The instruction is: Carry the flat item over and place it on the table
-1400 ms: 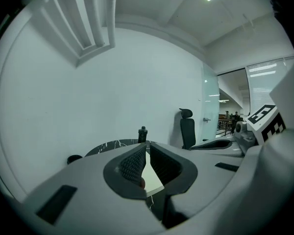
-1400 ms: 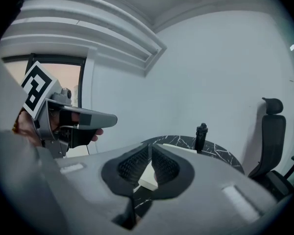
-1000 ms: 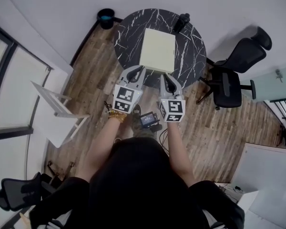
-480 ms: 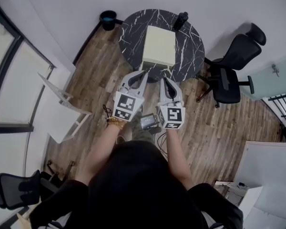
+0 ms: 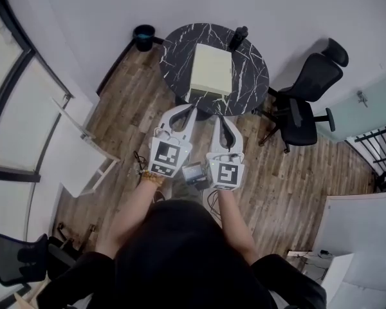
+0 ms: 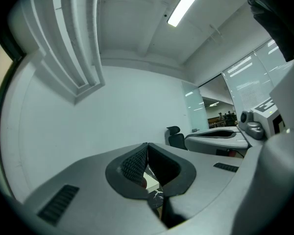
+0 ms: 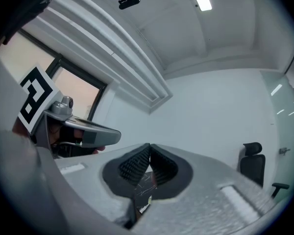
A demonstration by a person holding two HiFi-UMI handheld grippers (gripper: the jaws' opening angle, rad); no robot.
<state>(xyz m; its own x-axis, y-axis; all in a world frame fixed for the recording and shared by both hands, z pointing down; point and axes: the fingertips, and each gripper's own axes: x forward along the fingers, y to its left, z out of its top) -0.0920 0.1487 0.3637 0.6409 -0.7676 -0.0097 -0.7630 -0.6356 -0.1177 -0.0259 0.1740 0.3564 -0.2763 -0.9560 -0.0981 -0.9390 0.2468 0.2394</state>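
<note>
Nearest, at 6 o'clock in the head view, the person holds both tools out level over the wooden floor [image 5: 289, 172]. The left claw [image 5: 183, 113] is pressed together on nothing, as its own view confirms, with only a sliver of the dark top showing below the pads. The right claw [image 5: 220, 124] has just closed the last bit and is also together and empty. Both stop short of the round black marbled counter [image 5: 251, 82] at 12 o'clock.

The flat item [image 5: 211, 68], a pale cream slab, lies flat on that counter with its near edge close to the 6 o'clock rim. A dark bottle-like thing [image 5: 238, 37] stands beyond it at 1 o'clock. A black bin [image 5: 143, 36] sits on the floor at 11 o'clock and a black office chair [image 5: 302, 108] at 3 o'clock.

The slab looks stiff, smooth and fairly light, with enough thickness to pinch. I would take it along the near edge, one claw toward each corner, so it cannot swing or slide.

A second ago both claw tips were at the slab's near edge. Now they are drawn back clear of the counter, and the slab has stayed where it lay, so the placing looks done.
</note>
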